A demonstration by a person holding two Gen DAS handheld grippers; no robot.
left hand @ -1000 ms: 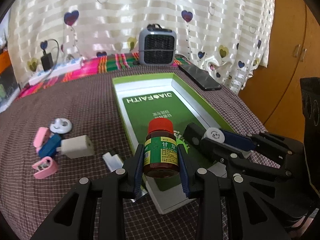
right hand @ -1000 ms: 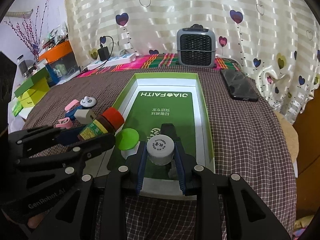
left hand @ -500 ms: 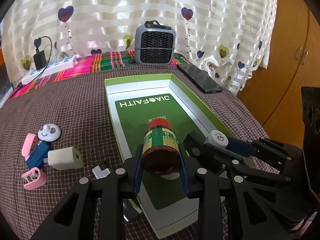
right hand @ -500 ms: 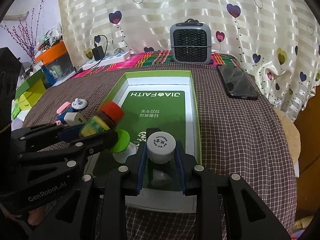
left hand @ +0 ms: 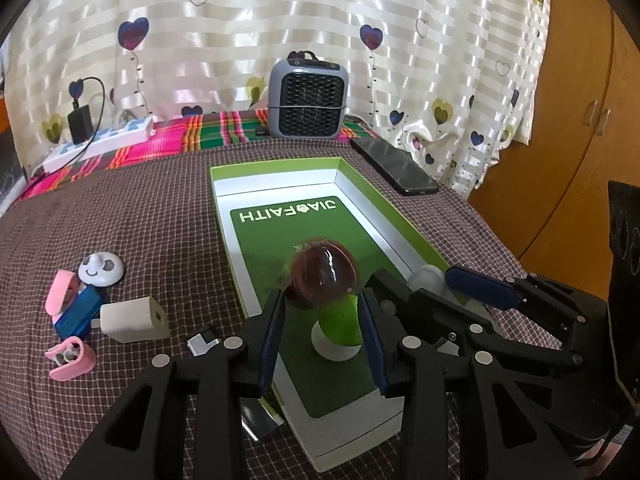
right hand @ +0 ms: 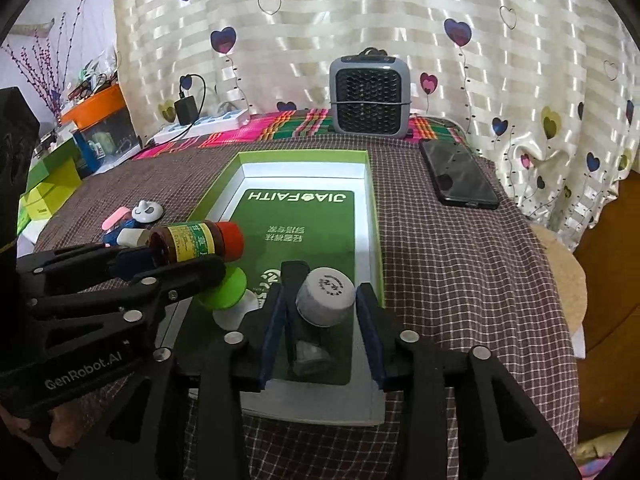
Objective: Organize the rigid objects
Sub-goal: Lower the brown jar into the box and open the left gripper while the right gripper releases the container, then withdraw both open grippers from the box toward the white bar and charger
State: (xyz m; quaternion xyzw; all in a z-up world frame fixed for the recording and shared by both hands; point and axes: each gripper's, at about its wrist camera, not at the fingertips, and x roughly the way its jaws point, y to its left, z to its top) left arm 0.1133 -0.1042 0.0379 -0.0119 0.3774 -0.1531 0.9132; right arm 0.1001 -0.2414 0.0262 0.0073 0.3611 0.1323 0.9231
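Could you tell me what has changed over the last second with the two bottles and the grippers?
The brown bottle has tipped from upright to lying over the green box. Both the left gripper and the right gripper have just been opening; the white-capped bottle stands free between the right pads. The green-capped bottle and the clutter on the cloth stayed put.

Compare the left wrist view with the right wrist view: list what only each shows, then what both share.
Left wrist only: a small silver metal piece and the wooden cabinet's metal handles. Right wrist only: an orange plastic bin, yellow-green cardboard boxes and the red bottle cap. Both: the green-rimmed white box, brown glass bottle, grey fan heater, black phone.
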